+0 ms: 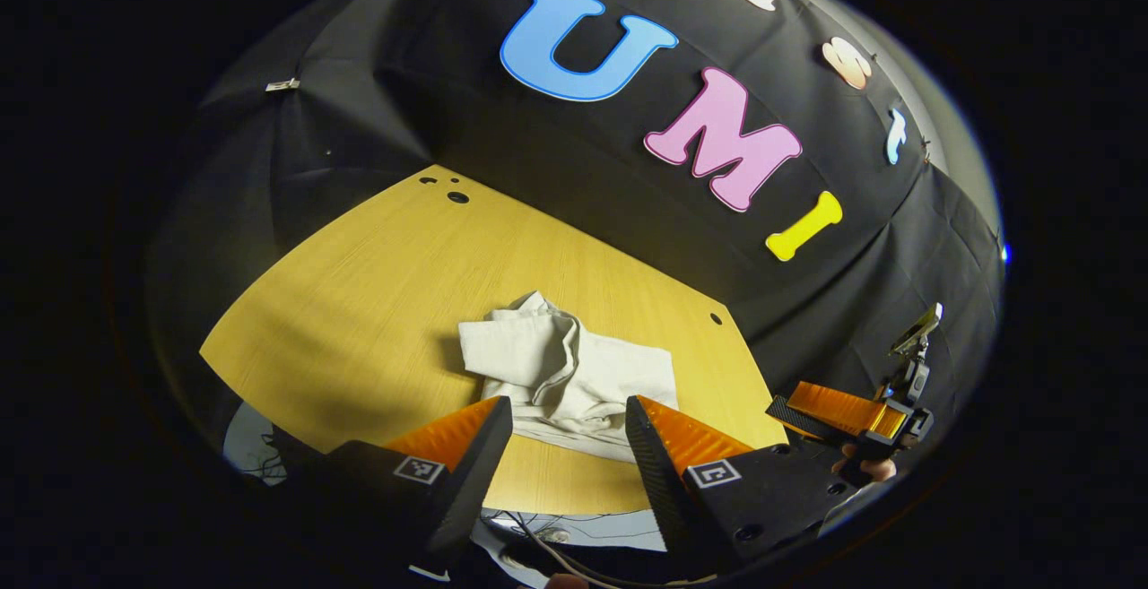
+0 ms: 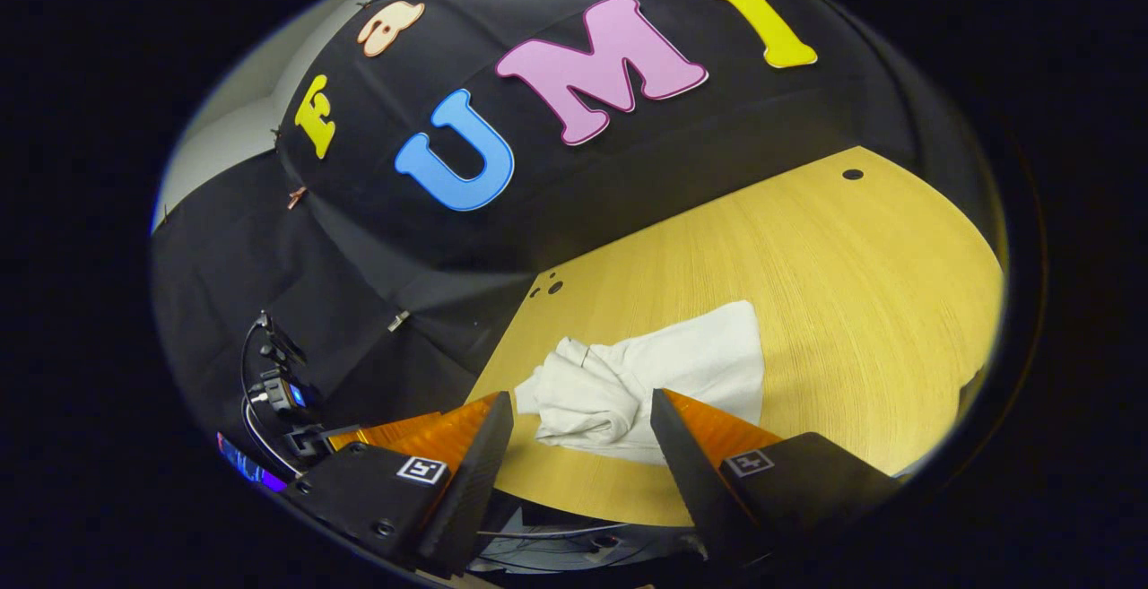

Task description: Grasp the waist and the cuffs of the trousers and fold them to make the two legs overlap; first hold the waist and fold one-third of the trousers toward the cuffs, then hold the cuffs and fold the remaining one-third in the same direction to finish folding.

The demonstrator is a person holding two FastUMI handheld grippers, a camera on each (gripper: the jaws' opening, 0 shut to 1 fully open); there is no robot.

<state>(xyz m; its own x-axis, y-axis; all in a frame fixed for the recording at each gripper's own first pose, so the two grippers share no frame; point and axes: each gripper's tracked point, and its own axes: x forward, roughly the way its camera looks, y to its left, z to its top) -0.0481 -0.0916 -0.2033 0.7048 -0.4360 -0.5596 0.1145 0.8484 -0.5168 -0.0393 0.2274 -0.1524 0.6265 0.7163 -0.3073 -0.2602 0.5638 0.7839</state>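
trousers (image 1: 569, 379) crumpled, waist and cuffs indistinguishable

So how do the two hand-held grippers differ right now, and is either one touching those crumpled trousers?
The left hand-held gripper hangs over the near table edge, facing the trousers squarely. The right hand-held gripper comes at the same heap from the other side, so the bunched end lies to its left. In the left gripper view it sits off past the table's corner. Both are open, empty, and clear of the cloth.
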